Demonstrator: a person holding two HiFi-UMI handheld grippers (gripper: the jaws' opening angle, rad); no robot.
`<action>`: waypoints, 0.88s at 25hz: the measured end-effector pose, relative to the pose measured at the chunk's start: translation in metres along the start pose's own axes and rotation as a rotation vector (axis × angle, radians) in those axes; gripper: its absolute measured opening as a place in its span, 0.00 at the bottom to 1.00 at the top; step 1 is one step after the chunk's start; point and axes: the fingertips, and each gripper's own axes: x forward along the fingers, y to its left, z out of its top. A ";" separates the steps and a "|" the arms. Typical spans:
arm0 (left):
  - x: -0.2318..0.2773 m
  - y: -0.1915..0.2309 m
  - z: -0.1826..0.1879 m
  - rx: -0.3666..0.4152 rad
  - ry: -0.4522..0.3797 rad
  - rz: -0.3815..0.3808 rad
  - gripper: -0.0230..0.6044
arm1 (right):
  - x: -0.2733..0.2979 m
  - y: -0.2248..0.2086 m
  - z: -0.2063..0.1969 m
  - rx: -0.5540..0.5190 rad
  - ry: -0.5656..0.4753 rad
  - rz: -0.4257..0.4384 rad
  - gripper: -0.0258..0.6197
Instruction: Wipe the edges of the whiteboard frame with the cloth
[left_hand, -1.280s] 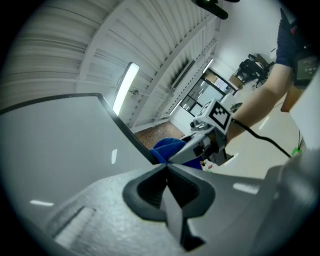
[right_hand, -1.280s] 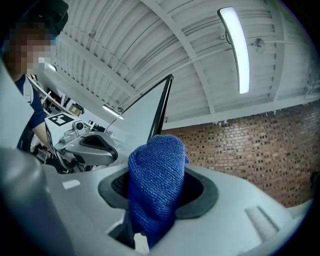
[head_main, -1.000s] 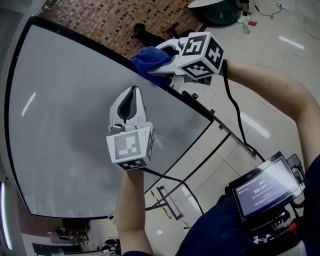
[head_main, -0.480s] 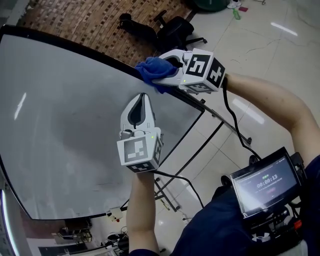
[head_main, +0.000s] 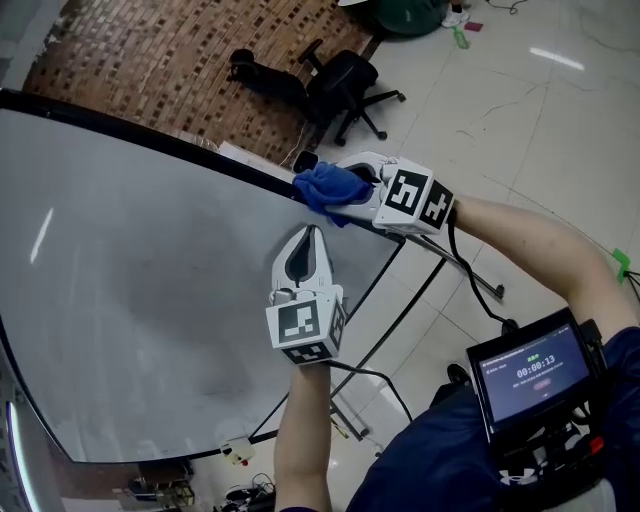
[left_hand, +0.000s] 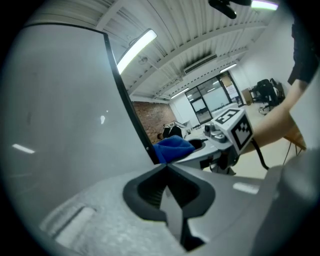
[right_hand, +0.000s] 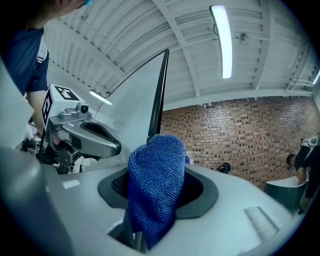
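The whiteboard fills the left of the head view, its black frame (head_main: 200, 152) running along the far edge to a corner near the cloth. My right gripper (head_main: 338, 186) is shut on a bunched blue cloth (head_main: 325, 186), which rests against that frame edge. In the right gripper view the cloth (right_hand: 152, 175) bulges up between the jaws, with the frame (right_hand: 159, 95) just beyond. My left gripper (head_main: 309, 236) is shut and holds nothing. It hovers in front of the board's white face, a little below the cloth. In the left gripper view the cloth (left_hand: 172, 148) meets the frame (left_hand: 127, 105).
A black office chair (head_main: 345, 75) stands on the shiny floor beyond the board, beside a brick wall (head_main: 150, 60). The board's black stand rods (head_main: 405, 315) run down to the right. A screen device (head_main: 535, 375) hangs at the person's chest, with a cable to the right gripper.
Both grippers have sunk. The cloth has slid along the frame edge toward the board's right corner, and the left gripper followed beside it and rolled a little. Both jaws kept their state.
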 end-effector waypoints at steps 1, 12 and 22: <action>0.003 0.000 -0.002 0.000 0.000 -0.001 0.04 | 0.000 -0.003 0.001 0.006 -0.008 -0.007 0.34; 0.010 -0.002 -0.038 -0.075 0.051 -0.032 0.04 | -0.012 0.002 -0.040 0.271 -0.104 -0.084 0.34; 0.027 -0.014 -0.074 -0.072 0.098 -0.044 0.04 | -0.033 -0.004 -0.071 0.324 -0.114 -0.110 0.35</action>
